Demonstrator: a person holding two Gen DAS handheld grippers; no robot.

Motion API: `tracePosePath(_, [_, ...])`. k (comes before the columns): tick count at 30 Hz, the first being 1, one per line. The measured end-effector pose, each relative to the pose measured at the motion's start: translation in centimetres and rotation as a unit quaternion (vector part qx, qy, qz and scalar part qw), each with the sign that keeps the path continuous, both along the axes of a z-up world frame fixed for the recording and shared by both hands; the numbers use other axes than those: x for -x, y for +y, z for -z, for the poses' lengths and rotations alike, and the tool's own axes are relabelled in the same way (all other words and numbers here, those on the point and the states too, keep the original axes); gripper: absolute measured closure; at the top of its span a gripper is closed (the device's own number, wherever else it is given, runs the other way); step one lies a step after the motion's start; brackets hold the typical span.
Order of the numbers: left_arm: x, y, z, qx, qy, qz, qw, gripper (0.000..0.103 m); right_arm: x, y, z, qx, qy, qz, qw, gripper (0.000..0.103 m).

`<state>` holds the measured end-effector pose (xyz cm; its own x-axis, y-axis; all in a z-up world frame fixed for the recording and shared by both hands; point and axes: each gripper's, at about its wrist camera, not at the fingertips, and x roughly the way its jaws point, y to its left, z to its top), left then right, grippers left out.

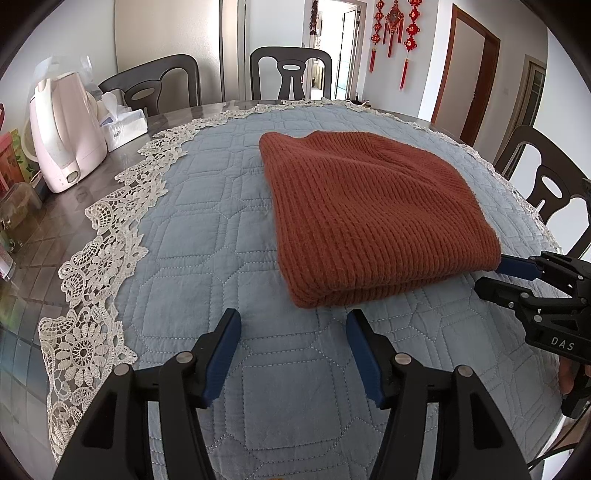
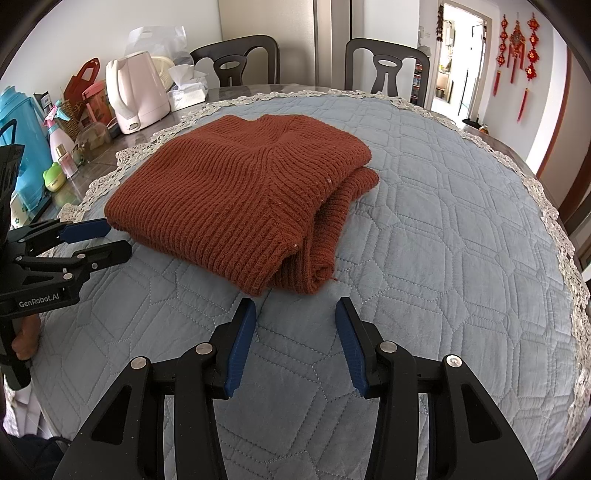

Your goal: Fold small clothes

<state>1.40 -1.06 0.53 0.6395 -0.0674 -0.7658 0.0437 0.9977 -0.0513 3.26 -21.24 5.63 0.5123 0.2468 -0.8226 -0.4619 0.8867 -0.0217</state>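
The left gripper [image 1: 291, 325] and the right gripper [image 2: 295, 314] both stand with jaws apart and empty, just in front of the rust knitted sweater [image 2: 240, 192], which lies already folded on the blue quilted cloth [image 2: 443, 258], so the folding seems done, and the next move probably needs only small tidying.

left gripper [image 1: 293, 321] jaws apart, empty | right gripper [image 2: 295, 310] jaws apart, empty

A home dining room: dark wooden dining chairs [image 1: 290, 72] ring a dark table [image 1: 66, 206] under a blue quilted lace-edged cloth [image 1: 207, 229], a pale pink electric kettle [image 1: 62, 133] upper left, red Chinese knot ornaments [image 1: 395, 33] on the wall upper right.
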Motion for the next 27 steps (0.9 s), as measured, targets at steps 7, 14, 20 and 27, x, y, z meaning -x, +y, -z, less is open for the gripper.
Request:
tracePosePath(7, [-0.01,0.02,-0.01,-0.002,0.0,0.0,1.0,0.041,0.01,0.0,0.01,0.0,0.0,0.0,1.0,0.057])
tracePosePath(14, [-0.02,-0.08,0.03,-0.005,0.0,0.0,1.0,0.041,-0.02,0.1,0.0,0.001,0.0,0.0,1.0,0.057])
tracePosePath(20, [-0.01,-0.1,0.04,-0.005,0.0,0.0,1.0,0.041,-0.02,0.09,0.0,0.001,0.0,0.0,1.0,0.057])
tracePosePath(27, [-0.09,-0.05,0.05,-0.008,0.0,0.0,1.0,0.04,-0.02,0.09,0.01,0.001,0.0,0.0,1.0,0.057])
